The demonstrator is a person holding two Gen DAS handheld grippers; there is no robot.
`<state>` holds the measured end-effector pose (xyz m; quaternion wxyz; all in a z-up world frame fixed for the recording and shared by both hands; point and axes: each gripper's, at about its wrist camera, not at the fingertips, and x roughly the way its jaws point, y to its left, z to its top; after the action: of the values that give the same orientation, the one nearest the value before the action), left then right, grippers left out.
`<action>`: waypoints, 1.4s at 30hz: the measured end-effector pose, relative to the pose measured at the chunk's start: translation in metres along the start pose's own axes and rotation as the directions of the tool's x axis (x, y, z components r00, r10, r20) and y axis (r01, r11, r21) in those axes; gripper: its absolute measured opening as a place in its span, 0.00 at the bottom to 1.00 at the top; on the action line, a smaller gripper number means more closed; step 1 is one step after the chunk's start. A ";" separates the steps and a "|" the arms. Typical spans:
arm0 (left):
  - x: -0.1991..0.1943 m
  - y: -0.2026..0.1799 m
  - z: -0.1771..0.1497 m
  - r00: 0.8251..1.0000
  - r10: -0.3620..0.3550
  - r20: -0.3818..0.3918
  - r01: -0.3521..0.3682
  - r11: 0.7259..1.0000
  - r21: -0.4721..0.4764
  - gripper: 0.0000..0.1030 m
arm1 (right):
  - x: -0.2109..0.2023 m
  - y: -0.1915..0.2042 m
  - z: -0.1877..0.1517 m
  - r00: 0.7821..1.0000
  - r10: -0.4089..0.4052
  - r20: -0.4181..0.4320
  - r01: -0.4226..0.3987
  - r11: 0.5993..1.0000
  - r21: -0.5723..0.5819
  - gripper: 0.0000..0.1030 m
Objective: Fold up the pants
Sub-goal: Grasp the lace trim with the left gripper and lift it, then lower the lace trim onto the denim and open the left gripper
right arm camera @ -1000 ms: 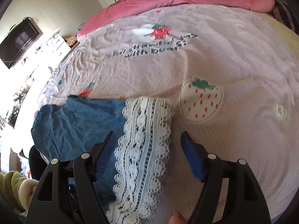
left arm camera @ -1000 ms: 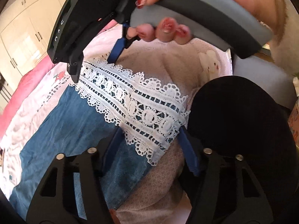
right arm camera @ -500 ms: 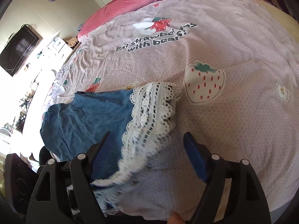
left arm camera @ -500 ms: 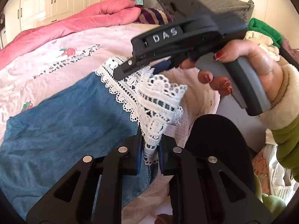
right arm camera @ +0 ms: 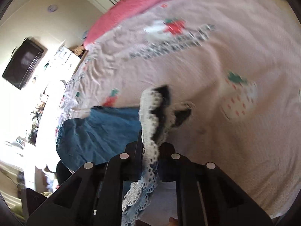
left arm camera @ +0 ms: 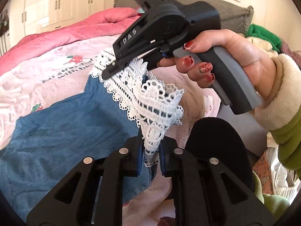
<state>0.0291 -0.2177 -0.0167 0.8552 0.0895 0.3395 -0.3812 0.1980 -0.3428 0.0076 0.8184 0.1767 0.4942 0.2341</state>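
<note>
Item: blue denim pants with a wide white lace hem [left arm camera: 71,131], lying on a pale pink bedsheet printed with strawberries [right arm camera: 244,52]. The lace end is lifted off the sheet; the denim body lies flat toward the left.

Left gripper [left arm camera: 150,156]: black two-finger tool with blue pads, clamped tight on a bunched corner of the lace.

Right gripper [right arm camera: 150,150]: black, held in a person's hand [left arm camera: 235,56] with red-painted nails and a cream cuff under a green sleeve. Its jaws are closing with the lace strip between them, pads pressing the cloth. Casing lettered "DAS"; a green light glows on top.

Sheet lettering: partly covered and blurred, not legible in full.

Surroundings: rolled pink quilt [left arm camera: 65,33] along the far edge, white cupboard doors [left arm camera: 62,5], dark wall-mounted screen [right arm camera: 22,64], round wall clock [right arm camera: 52,8], grey headboard [left arm camera: 235,13].
</note>
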 end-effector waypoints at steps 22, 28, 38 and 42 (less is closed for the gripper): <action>-0.083 0.121 -0.100 0.999 0.013 -0.036 -0.026 0.907 -0.420 0.32 | 0.162 0.184 0.010 0.972 -0.145 -0.185 0.103 0.971 -0.218 0.38; -0.099 0.138 -0.111 0.999 0.042 -0.034 -0.053 0.874 -0.483 0.46 | 0.146 0.209 0.019 0.987 -0.067 -0.143 0.025 0.959 -0.282 0.50; -0.131 0.135 -0.092 0.988 0.152 -0.001 -0.138 0.896 -0.422 0.63 | 0.133 0.180 0.035 0.984 -0.169 -0.058 0.141 0.934 -0.327 0.57; -0.115 0.140 -0.078 0.987 0.160 -0.012 -0.151 0.901 -0.407 0.44 | 0.149 0.187 0.039 0.984 -0.165 -0.061 0.132 0.923 -0.362 0.57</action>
<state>0.0336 -0.0206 -0.0157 0.8863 -0.0678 0.3939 -0.2338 0.2543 -0.1073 0.0139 0.8291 -0.0232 0.4920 0.2647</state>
